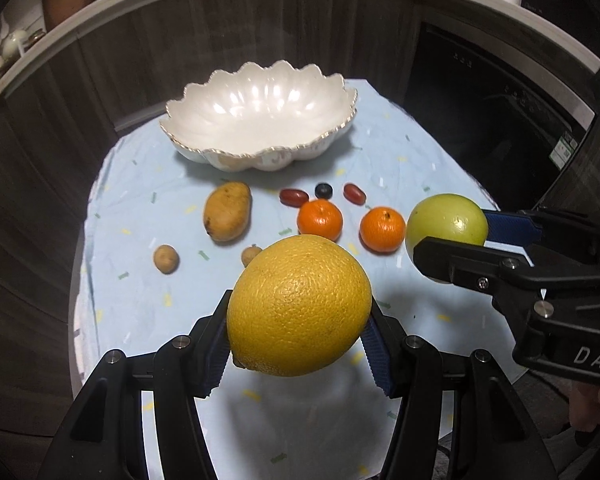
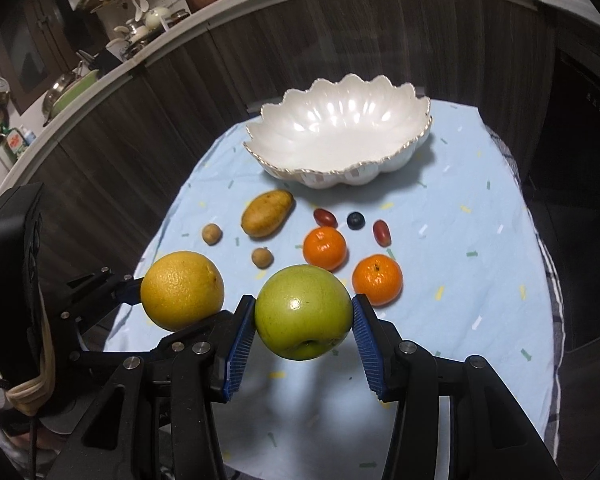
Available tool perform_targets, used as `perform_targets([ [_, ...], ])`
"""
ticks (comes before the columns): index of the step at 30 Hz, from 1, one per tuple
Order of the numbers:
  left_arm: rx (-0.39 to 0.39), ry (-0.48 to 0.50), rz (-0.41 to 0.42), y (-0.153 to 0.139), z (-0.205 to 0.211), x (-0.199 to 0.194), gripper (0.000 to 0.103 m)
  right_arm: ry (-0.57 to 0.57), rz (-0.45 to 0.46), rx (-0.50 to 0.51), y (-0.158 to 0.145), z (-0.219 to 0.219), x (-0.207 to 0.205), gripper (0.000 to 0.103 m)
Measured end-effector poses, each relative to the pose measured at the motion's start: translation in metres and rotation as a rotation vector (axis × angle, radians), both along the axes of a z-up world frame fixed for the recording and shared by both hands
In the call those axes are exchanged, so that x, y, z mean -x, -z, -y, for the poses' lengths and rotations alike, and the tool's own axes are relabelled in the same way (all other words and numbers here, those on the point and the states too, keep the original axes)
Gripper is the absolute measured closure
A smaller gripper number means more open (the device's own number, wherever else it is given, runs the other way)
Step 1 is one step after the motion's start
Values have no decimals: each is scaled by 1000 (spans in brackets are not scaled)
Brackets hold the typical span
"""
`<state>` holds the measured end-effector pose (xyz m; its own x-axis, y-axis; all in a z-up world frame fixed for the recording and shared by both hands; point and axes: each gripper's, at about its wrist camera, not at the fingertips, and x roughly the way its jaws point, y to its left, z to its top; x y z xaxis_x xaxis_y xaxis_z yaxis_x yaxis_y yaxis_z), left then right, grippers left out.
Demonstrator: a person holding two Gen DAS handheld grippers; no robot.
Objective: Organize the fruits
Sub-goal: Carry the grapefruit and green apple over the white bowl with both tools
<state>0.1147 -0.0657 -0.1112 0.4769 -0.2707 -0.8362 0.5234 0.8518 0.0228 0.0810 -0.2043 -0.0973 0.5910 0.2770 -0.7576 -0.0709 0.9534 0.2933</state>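
Note:
My left gripper (image 1: 298, 340) is shut on a large yellow citrus fruit (image 1: 299, 305), held above the table; the fruit also shows in the right wrist view (image 2: 182, 290). My right gripper (image 2: 302, 340) is shut on a green apple (image 2: 302, 312), also held up; the apple also shows in the left wrist view (image 1: 446, 222). A white scalloped bowl (image 1: 260, 120) stands empty at the far side of the table. Between the bowl and me lie two tangerines (image 1: 320, 219) (image 1: 382, 229), a yellow mango (image 1: 227, 211), two red grapes (image 1: 294, 196), a blueberry (image 1: 323, 190) and two small brown fruits (image 1: 166, 259).
The round table has a light blue cloth (image 1: 148, 208) with small confetti marks. Dark wood panelling (image 1: 60, 128) curves behind the table under a counter with pans and dishes. A dark appliance (image 1: 500, 92) stands at the right.

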Motion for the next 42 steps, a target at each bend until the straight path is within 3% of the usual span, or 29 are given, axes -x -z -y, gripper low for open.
perform_targets([
  [24,69,-94,109,-60,-3,-34,46,12,127,47,-54,7,-33,54],
  [42,90,-157,171,-75,5,-107,46,58,190,82,-70,24,-99,54],
])
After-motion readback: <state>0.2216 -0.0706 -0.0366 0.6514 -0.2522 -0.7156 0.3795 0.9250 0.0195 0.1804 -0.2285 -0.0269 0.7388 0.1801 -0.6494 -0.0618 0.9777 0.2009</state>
